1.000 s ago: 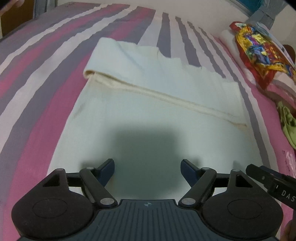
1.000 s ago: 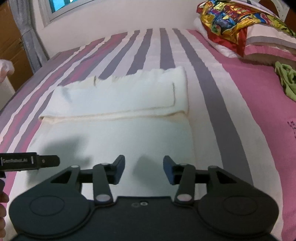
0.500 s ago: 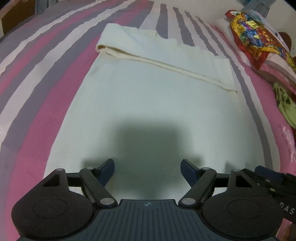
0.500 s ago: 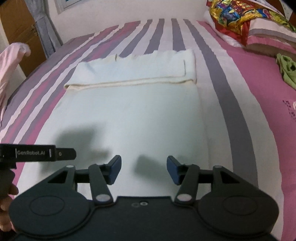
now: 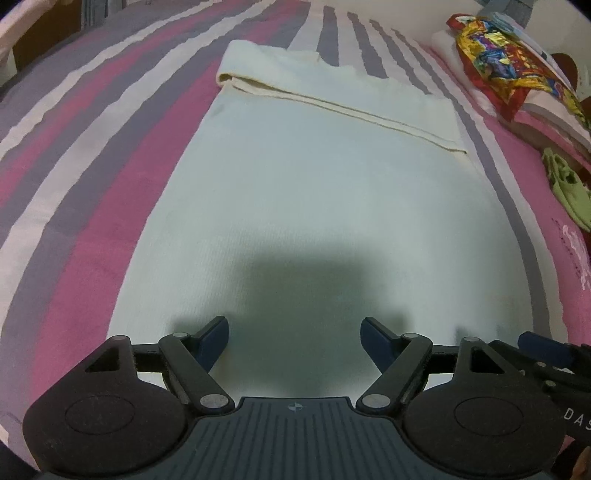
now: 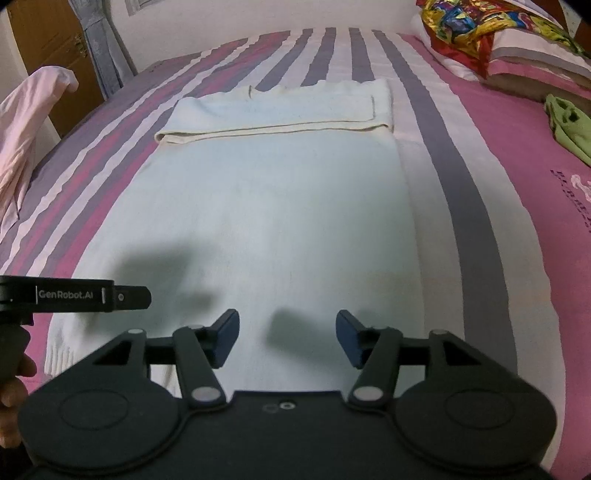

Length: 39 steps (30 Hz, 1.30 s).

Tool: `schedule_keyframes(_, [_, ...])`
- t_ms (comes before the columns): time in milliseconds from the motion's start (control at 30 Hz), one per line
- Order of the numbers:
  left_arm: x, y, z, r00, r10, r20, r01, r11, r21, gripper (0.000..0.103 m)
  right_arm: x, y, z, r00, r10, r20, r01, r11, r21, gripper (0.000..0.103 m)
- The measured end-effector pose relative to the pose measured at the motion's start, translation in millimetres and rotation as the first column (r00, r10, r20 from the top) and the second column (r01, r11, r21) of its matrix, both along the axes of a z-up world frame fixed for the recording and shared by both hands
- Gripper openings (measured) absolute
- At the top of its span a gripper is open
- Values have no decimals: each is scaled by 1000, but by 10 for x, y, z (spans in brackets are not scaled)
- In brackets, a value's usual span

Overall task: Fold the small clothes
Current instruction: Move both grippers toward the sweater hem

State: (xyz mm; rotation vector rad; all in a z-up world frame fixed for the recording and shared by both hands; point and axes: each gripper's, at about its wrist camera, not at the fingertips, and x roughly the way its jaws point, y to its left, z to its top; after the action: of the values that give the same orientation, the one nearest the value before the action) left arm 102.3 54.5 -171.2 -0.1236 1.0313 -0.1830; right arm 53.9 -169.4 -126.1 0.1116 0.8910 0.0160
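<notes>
Garment: your cream knitted garment lies flat on the striped bed, running lengthwise away from you, its far end folded back over itself into a thick band.
Near hem: you can see its ribbed edge at the lower left of the right wrist view, close to your left hand.
Left gripper: your fingers stand wide apart over the near part of the garment, nothing between them, their shadow dark on the cloth.
Right gripper: your fingers are parted, the jaws having just been opening, with only flat cloth beneath the gap and nothing pinched.
Side by side: your left gripper pokes into the right wrist view from the left edge; the right one shows at the lower right of the left wrist view.
Bed surroundings: a pillow under a bright patterned cloth sits at the far right, a green cloth lies on the pink part of the bed, well apart from the garment, and a pale pink cloth hangs at the left.
</notes>
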Motion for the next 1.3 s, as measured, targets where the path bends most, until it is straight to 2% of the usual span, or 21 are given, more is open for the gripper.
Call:
schedule_keyframes(133, [-103, 34, 24, 1000, 4, 5, -4, 1000, 2, 78, -94, -1, 33, 1000, -11, 9, 11, 1000, -5, 63])
schedule_keyframes(333, [-296, 81, 22, 1000, -16, -16, 16, 1000, -4, 78, -250, 7, 55, 1000, -19, 6, 19, 1000, -23, 63])
schedule_keyframes(633, [-541, 170, -32, 1000, -5, -30, 7, 998, 59, 78, -485, -40, -56, 996, -73, -58, 70, 996, -52, 65])
schedule_keyframes(933, [-527, 322, -138, 999, 38, -23, -36, 995, 96, 78, -535, -322, -202, 982, -164, -94, 158, 985, -67, 66])
schedule_keyframes(1067, [-501, 339, -147, 999, 44, -17, -42, 994, 102, 78, -500, -389, -256, 978, -183, -102, 177, 982, -66, 70])
schedule_keyframes(1300, [-520, 491, -103, 996, 84, 6, -84, 991, 101, 78, -502, -485, -329, 971, -203, -123, 198, 979, -51, 70])
